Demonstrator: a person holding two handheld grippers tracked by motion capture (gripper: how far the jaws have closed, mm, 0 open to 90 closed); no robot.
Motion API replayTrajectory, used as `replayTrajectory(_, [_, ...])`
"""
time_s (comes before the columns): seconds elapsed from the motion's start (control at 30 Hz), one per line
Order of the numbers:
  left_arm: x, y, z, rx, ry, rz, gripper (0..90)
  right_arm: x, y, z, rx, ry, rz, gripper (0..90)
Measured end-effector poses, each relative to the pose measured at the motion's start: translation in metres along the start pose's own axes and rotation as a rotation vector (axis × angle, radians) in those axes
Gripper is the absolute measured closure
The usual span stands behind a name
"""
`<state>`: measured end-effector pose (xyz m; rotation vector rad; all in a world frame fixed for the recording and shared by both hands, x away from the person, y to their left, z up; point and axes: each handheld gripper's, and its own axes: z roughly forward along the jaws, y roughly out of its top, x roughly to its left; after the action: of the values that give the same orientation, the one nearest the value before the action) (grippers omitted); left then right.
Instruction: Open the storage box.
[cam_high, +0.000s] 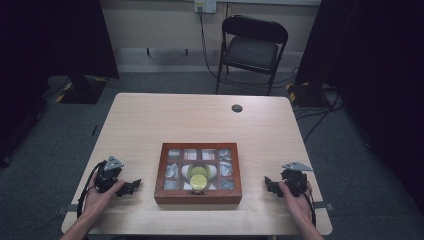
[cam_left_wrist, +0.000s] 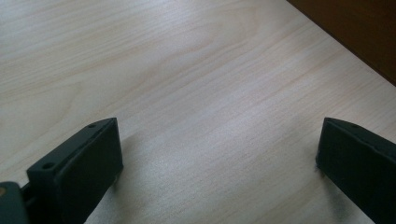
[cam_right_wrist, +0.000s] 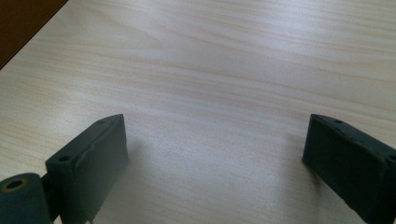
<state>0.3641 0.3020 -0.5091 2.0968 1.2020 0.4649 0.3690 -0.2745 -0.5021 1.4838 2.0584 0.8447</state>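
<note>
High view: square reddish wooden box (cam_high: 198, 197) sits on pale wood-grain table (cam_high: 200, 120).

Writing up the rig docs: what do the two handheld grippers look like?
Both are black. The left gripper and right gripper each carry a grey three-cornered plate on top and trail a black cable back along the forearm. In the gripper views, the jaws are flat matte-black blocks with small screw holes along their upper edges. No sleeves are visible on the forearms.
</note>
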Motion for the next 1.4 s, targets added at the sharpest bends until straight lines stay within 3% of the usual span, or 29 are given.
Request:
replayTrajectory(0.17, [0.000, 0.004, 0.000, 0.027, 0.001, -0.004, 0.7, 0.001, 0.000, 0.000, 0.001, -0.007, 0.006, 5.4])
replayTrajectory(0.3, [0.000, 0.004, -0.004, 0.018, 0.004, -0.017, 13.9, 0.001, 0.000, 0.000, 0.001, -0.005, 0.004, 5.3])
replayTrajectory(0.37, [0.000, 0.005, -0.006, 0.026, 0.000, -0.010, 16.0, 0.001, -0.001, -0.001, 0.001, 0.000, -0.001, 5.3])
replayTrajectory(0.7, [-0.006, 0.012, -0.018, 0.008, -0.137, -0.021, 21.2, 0.002, 0.000, 0.000, 0.002, 0.076, -0.072, 5.1])
replayTrajectory(0.9, [-0.015, 0.019, -0.023, -0.006, -0.148, 0.034, 24.8, 0.002, 0.000, 0.000, 0.002, 0.080, -0.078, 5.0])
replayTrajectory(1.07, [-0.019, 0.022, -0.029, -0.019, -0.193, 0.016, 27.3, 0.002, 0.000, 0.000, 0.002, 0.082, -0.079, 4.8])
replayTrajectory(1.27, [-0.026, 0.027, -0.035, -0.034, -0.220, 0.044, 30.2, 0.002, 0.001, 0.001, 0.006, 0.093, -0.087, 4.3])
replayTrajectory(1.4, [-0.033, 0.030, -0.037, -0.044, -0.280, 0.042, 34.8, 0.002, 0.002, 0.002, 0.007, 0.109, -0.098, 3.9])
